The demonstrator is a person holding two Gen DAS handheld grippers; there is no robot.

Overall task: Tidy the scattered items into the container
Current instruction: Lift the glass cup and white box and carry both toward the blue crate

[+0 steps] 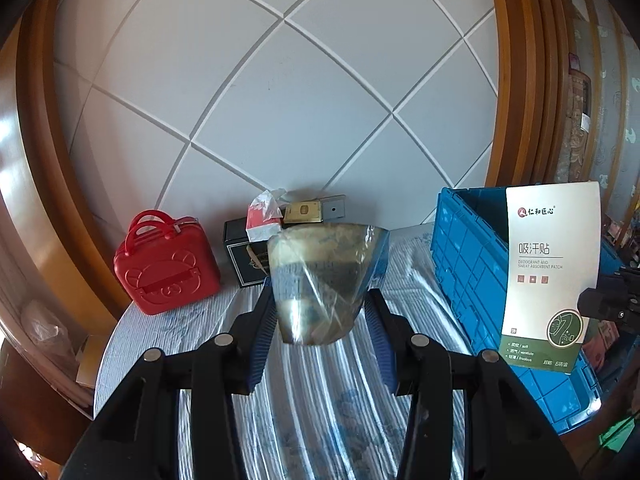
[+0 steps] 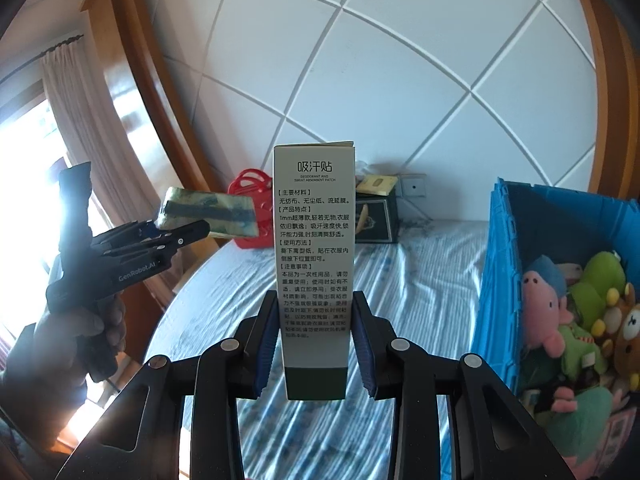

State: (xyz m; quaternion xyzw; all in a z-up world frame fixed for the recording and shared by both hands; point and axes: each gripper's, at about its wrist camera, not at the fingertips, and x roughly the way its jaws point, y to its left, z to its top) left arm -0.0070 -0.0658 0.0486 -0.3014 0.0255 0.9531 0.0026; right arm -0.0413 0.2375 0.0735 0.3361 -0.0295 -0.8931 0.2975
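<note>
Striped bed [image 1: 320, 400] under blue crate [image 1: 468, 264]

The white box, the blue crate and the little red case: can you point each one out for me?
white box [image 2: 314, 240]: right wrist view, its printed side panel.
blue crate [image 1: 468, 264]: left wrist view, its ribbed outer wall.
red case [image 1: 166, 270]: left wrist view, its embossed front.

A film-wrapped packet [image 1: 320, 284], olive and dark-banded, hangs above the striped bed between blue pads. A white-and-green sweat-patch box [image 2: 314, 248] stands upright, clamped near its green base. The blue plastic crate [image 2: 500, 280] sits on the bed at the right, holding plush toys [image 2: 576, 312].
</note>
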